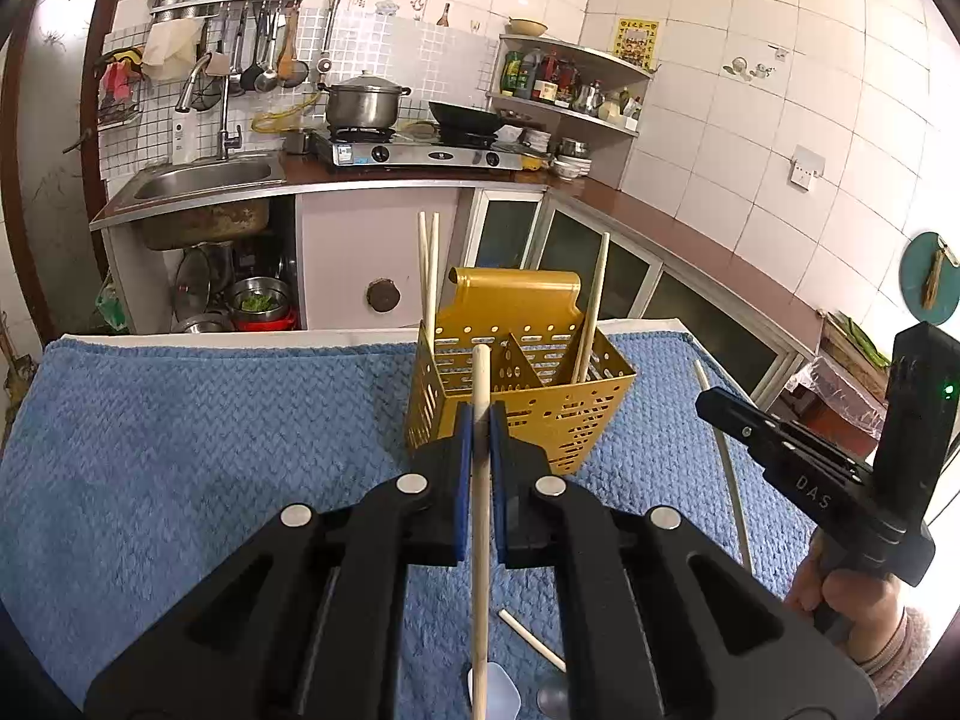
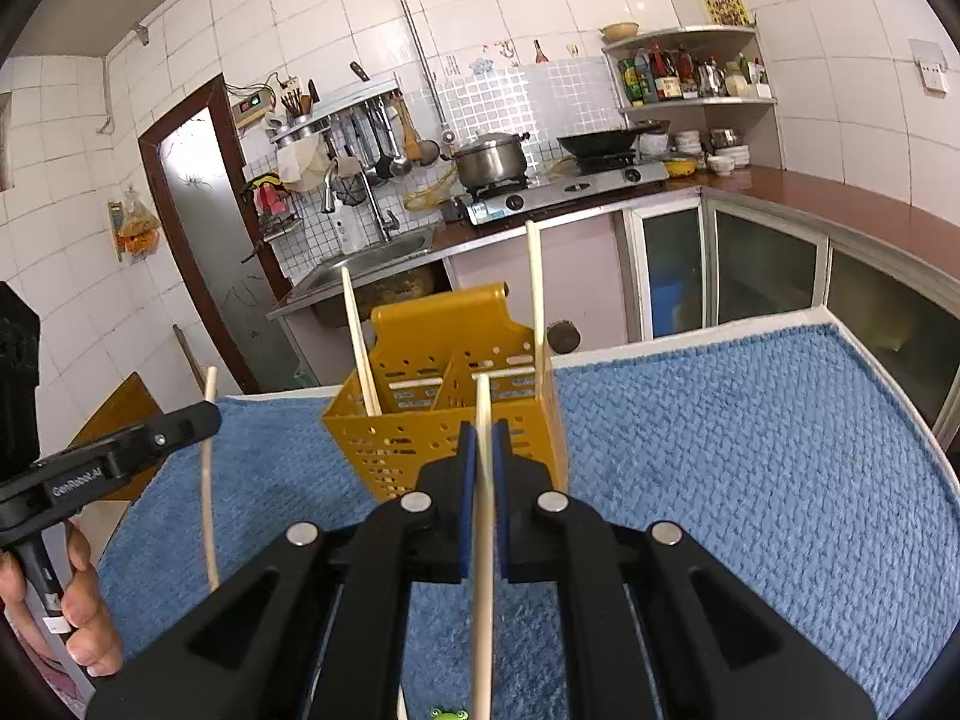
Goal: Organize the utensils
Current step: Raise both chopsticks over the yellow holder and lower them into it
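Observation:
A yellow perforated utensil caddy (image 1: 576, 426) (image 2: 384, 444) stands on a blue towel (image 1: 210, 420). Two chopsticks (image 1: 429, 264) lean in its left compartment and one chopstick (image 1: 591, 312) in its right. My left gripper (image 1: 480, 414) is shut on a pale wooden chopstick (image 1: 480, 372), tip up, just in front of the caddy. My right gripper (image 2: 483, 429) is shut on another chopstick (image 2: 483, 399), also close before the caddy. Each gripper shows in the other's view: the right one (image 1: 720, 408) and the left one (image 2: 186, 420).
A loose chopstick (image 1: 531, 639) and a pale spoon (image 1: 498, 690) lie on the towel near the front. The towel covers a table whose white edge (image 2: 690, 342) runs behind the caddy. A kitchen counter with sink (image 1: 204, 180) and stove (image 1: 420, 153) lies beyond. Hands (image 2: 84, 600) grip both handles.

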